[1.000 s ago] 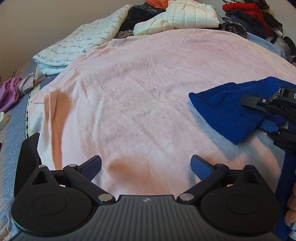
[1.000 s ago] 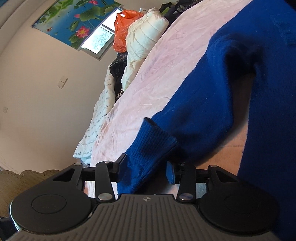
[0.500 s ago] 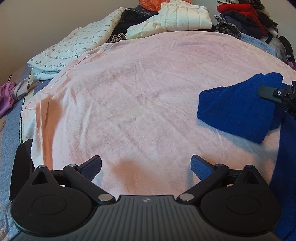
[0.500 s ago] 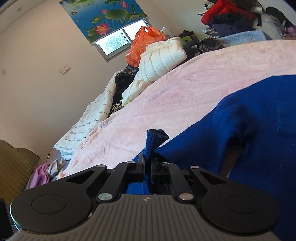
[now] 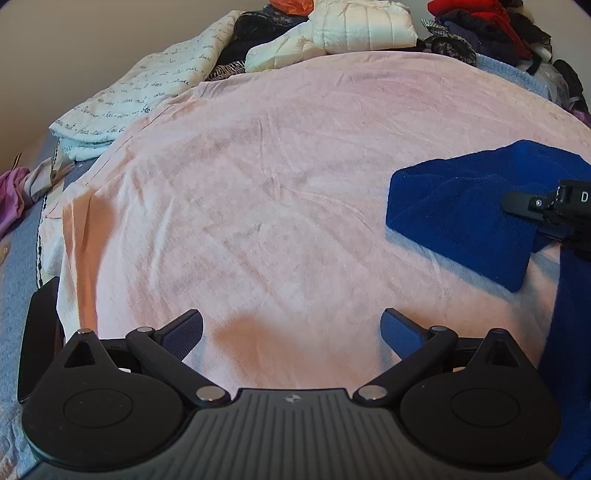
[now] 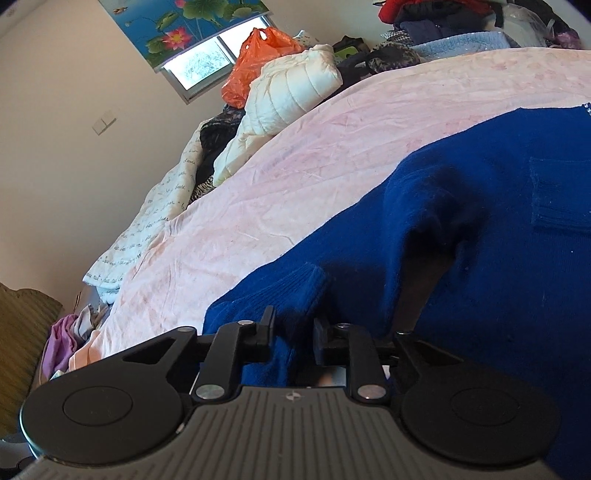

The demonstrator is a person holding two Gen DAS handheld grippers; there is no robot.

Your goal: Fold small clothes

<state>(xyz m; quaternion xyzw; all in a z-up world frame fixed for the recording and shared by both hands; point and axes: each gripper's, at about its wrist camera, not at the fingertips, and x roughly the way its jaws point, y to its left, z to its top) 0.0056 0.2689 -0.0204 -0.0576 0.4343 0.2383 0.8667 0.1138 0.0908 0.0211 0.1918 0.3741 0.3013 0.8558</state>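
Observation:
A dark blue knitted sweater point(image 6: 480, 221) lies on the pink sheet point(image 5: 277, 166) at the right; in the left wrist view its folded sleeve point(image 5: 461, 218) rests flat. My right gripper point(image 6: 293, 325) sits at the ribbed cuff point(image 6: 291, 291). Its jaws are opening, the cuff hangs loosely between them and the pads do not press on it. It also shows at the right edge as the right gripper point(image 5: 546, 201) over the sleeve. My left gripper point(image 5: 291, 328) hovers wide open over bare pink sheet with nothing between its fingers.
Along the far edge of the bed lie a white puffer jacket point(image 5: 354, 33), red and dark clothes point(image 5: 480, 14) and a script-printed cloth point(image 5: 147, 92). An orange bag point(image 6: 262, 55) sits by the window. A purple garment point(image 5: 9, 195) lies at the left.
The right gripper clamped on the blue cuff half a second ago and has since parted its jaws. The sleeve has shifted right and settled flatter. The left gripper has stayed put.

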